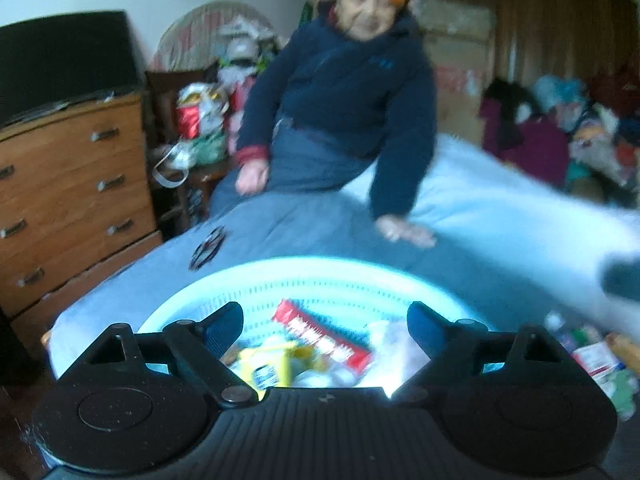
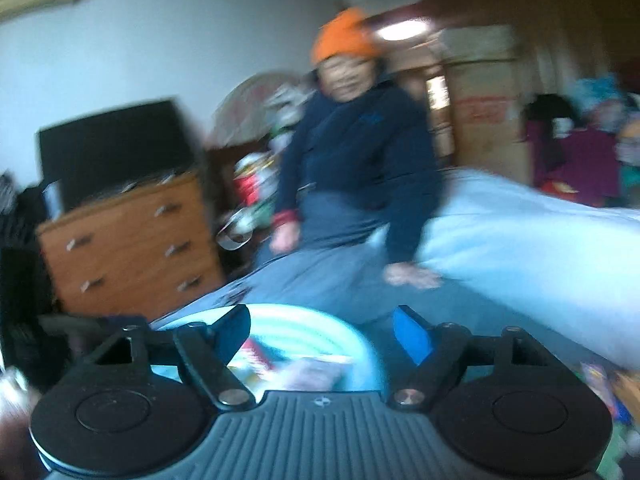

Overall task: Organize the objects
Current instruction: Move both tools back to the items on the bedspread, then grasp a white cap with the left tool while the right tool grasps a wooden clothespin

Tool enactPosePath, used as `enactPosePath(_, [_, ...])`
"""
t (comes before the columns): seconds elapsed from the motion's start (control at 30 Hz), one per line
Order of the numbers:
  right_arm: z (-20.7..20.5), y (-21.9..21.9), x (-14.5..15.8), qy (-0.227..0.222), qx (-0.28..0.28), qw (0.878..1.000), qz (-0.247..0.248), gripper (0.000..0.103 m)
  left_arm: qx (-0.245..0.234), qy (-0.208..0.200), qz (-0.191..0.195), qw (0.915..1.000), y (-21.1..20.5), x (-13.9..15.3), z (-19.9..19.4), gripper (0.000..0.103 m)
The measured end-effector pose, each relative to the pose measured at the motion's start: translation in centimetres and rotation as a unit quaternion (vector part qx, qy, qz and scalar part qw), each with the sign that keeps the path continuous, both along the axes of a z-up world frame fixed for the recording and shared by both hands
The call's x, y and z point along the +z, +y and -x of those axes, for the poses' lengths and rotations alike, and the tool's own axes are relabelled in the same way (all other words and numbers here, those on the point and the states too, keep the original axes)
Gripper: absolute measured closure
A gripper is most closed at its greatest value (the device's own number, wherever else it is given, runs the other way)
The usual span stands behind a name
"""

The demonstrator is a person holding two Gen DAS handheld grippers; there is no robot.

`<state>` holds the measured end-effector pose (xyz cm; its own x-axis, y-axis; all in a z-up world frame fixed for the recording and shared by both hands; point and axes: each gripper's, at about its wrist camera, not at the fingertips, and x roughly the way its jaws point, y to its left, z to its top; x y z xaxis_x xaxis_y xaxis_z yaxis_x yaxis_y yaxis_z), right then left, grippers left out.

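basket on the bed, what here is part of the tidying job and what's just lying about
Part of the job:
- light blue basket
- red and white packet in it
- yellow item in it
- loose packets beside the basket, blurred
- left gripper, right gripper, both open and empty

Just lying about:
- wooden dresser
- clothes pile
- seated person

Left wrist view sits low and close over the pale blue basket [image 1: 320, 276], looking across the bed toward a seated person [image 1: 344, 92]. Right wrist view looks the same way from right of the basket [image 2: 320, 328], tilted and blurred. Both share the basket, the person, and the wooden dresser [image 1: 76, 192] left of it.
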<state>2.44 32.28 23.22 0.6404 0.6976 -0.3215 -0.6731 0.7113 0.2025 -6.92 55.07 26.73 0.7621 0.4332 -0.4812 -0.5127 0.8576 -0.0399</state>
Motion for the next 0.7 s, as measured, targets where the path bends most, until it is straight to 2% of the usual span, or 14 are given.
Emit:
enactPosePath(0.07, [0.6,-4.6,-2.5,0.004,-0.038,0.999,0.005,0.021,-0.031,-0.026,-0.008,0.9991,-2.2,1.1,0.0,0.014])
enactPosePath(0.13, [0.7,-8.9,-5.4,0.024,-0.075,0.996,0.032,0.021,-0.081,-0.049,-0.019,0.9953,-5.1,2.1,0.0,0.013])
enactPosePath(0.27, [-0.3,-17.1,-11.1,0.063,-0.145,0.982,0.099,0.024,-0.192,-0.065,-0.014,0.9791,-11.6,1.8,-1.1,0.01])
enactPosePath(0.37, [-2.5,-22.3,-14.5,0.082,-0.167,0.969,0.162,0.028,-0.27,-0.032,0.002,0.9624,-15.7,-0.7,-3.2,0.01])
enactPosePath(0.53, [-7.6,-27.7,-19.3,0.117,-0.162,0.95,0.24,0.031,-0.329,0.048,0.051,0.9418,-20.1,-6.4,-7.5,0.016])
enactPosePath(0.7, [-10.2,-28.9,-22.2,0.13,-0.116,0.951,0.254,0.034,-0.37,0.101,0.068,0.921,-23.5,-10.7,-10.7,0.017])
